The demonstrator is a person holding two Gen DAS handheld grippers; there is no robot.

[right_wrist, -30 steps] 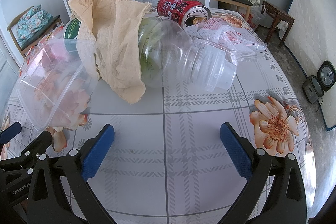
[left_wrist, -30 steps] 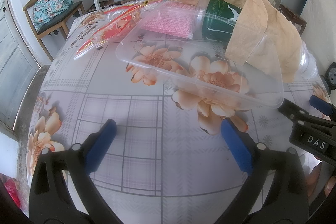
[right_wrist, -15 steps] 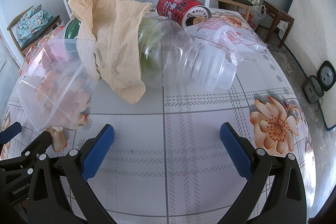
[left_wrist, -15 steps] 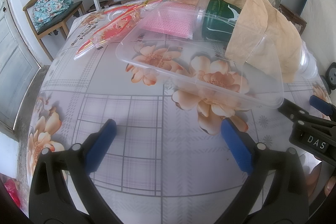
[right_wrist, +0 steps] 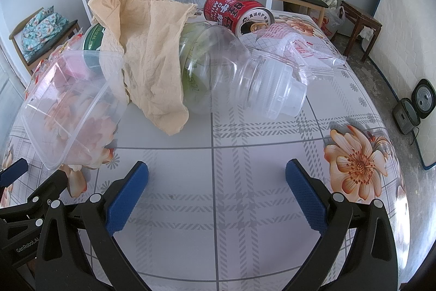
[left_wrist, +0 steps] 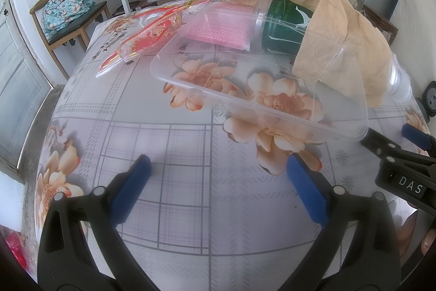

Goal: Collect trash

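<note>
Both the left hand-held gripper [left_wrist: 218,182] and the right hand-held gripper [right_wrist: 216,187] gape wide, gripping nothing, over bare floral bench [right_wrist: 218,209]. Ahead lies the trash: a clear container [left_wrist: 259,89] tilted against a plastic bottle [right_wrist: 218,67] draped in tan paper [right_wrist: 147,53], a red can [right_wrist: 234,11] behind. The bench's right edge [right_wrist: 403,168] drops to floor.
</note>
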